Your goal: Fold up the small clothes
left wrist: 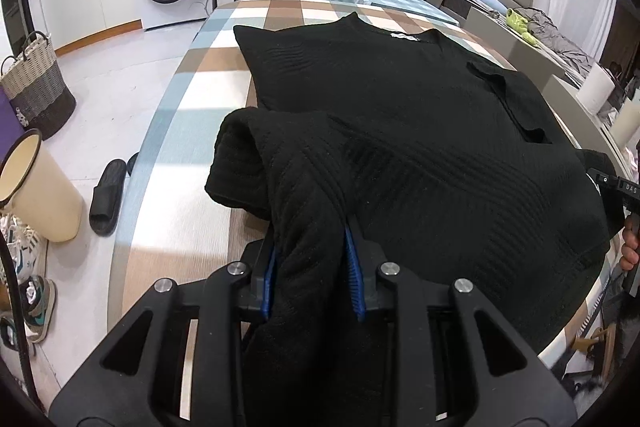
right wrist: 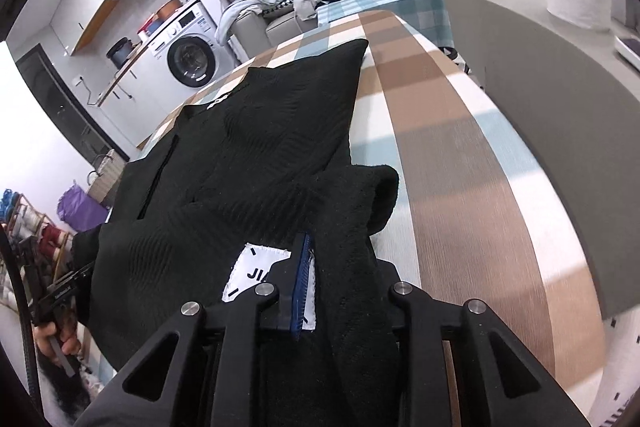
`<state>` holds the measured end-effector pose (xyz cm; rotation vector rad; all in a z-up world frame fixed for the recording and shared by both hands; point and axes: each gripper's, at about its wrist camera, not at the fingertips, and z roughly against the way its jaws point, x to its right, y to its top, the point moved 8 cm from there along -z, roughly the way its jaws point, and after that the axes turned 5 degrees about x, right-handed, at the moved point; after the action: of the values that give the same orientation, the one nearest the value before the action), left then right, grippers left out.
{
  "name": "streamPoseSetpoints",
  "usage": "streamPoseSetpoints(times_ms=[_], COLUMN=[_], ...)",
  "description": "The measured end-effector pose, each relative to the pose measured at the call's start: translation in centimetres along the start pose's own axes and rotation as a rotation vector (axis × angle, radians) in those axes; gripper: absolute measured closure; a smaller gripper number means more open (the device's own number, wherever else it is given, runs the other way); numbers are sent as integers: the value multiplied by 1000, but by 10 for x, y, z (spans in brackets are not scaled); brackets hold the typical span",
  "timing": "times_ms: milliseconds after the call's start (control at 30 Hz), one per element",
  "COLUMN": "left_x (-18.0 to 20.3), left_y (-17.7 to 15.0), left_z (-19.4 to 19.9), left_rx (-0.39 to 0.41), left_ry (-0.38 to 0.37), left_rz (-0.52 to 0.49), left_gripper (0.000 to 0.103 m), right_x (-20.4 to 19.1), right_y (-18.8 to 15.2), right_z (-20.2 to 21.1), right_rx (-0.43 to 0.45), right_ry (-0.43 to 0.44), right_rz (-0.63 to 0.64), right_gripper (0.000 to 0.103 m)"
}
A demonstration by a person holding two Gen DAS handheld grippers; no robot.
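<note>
black ribbed knit top (left wrist: pixel 400 131) lies spread on the checked table (left wrist: pixel 168 131), its near hem bunched and lifted off the near edge.

The checked table (left wrist: pixel 192 131) lies bare either side of the black garment (left wrist: pixel 400 115), which covers its middle.

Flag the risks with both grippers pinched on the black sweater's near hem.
1. The left gripper holds a thick bunch of the black sweater; an inner layer could slip out mid-fold.
2. The right gripper pinches beside the white label, and bunched fabric hides its right pad, so that grip is unconfirmed.
3. The sweater overhangs the checked table edge nearest the hands; uneven lifting could drag it off.
</note>
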<state>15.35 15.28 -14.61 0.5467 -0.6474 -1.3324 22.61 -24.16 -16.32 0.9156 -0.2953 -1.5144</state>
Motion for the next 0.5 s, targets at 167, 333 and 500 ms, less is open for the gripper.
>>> streamPoseSetpoints(times_ms=[167, 333, 500], left_x=[-5, -26, -38], left_y=[-10, -21, -38], left_z=[12, 32, 48], left_rx=[11, 21, 23], left_ry=[18, 22, 23], left_rz=[16, 79, 102], left_gripper=[69, 57, 53], right_x=[0, 2, 4], right_y=[-11, -10, -19], right_z=[11, 20, 41], right_rx=[2, 29, 113], right_ry=[-10, 2, 29], right_rz=[18, -18, -7], right_gripper=[80, 62, 59])
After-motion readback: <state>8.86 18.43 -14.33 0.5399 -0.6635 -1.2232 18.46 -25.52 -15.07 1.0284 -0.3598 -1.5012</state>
